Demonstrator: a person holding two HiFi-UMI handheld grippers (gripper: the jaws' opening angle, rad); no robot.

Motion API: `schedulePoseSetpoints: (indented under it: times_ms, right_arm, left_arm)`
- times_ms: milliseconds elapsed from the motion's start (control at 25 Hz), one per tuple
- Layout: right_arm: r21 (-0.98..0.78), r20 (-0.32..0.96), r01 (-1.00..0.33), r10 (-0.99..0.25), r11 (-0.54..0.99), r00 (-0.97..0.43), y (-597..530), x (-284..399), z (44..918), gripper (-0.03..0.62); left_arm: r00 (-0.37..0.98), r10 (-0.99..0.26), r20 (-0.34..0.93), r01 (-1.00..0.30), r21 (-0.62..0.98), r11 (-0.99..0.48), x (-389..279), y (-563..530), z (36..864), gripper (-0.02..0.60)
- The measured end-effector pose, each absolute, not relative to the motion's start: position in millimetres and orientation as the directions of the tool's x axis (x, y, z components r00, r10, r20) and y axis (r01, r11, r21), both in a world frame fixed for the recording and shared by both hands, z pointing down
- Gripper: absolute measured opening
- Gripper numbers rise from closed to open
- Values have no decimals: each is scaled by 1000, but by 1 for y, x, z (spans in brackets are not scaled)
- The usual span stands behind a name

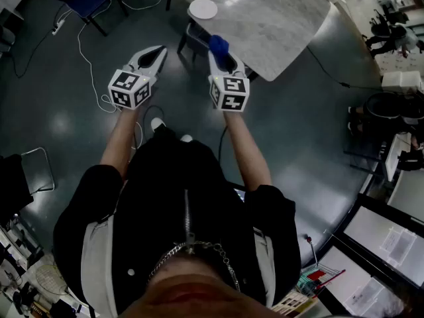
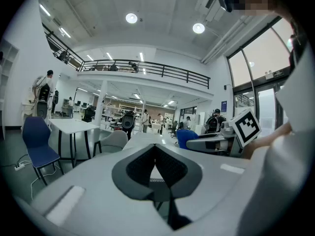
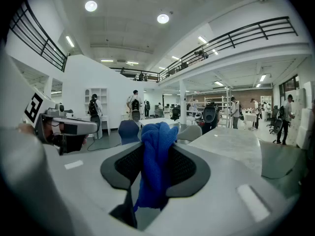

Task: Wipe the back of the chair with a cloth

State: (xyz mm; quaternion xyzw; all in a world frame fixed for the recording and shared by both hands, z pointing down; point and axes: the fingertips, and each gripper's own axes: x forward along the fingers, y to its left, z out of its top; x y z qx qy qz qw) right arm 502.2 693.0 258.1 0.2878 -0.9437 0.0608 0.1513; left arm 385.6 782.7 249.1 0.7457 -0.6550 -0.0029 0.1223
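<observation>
While the right tongs are pinching a blue cloth, the left tongs are hovering closed, empty.

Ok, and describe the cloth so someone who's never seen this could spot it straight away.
Find the pale marble table at the top of the head view; just before its near edge two grippers point forward. The cloth is the bright blue bundle pinched in the right gripper; the left gripper is shut on nothing.
</observation>
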Motion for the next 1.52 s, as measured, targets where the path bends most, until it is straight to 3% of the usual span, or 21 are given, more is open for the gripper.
schedulePoseSetpoints:
  times_ms: [520,1160,1520]
  right_arm:
    - [-74,312,-561,-515,824,-798,670,474,266,144]
    - [-98,314,-559,-508,823,-802,673,373,277,147]
    - [-85,340,-562,-506,823,-793,672,349,284,147]
  left_arm:
    - [148,-973,176,-976,188,-114,357,758,257,11]
    - [169,-960,224,-977,166,-134,277,755,275,11]
    - [166,-960,224,-968,221,-116,248,752,291,11]
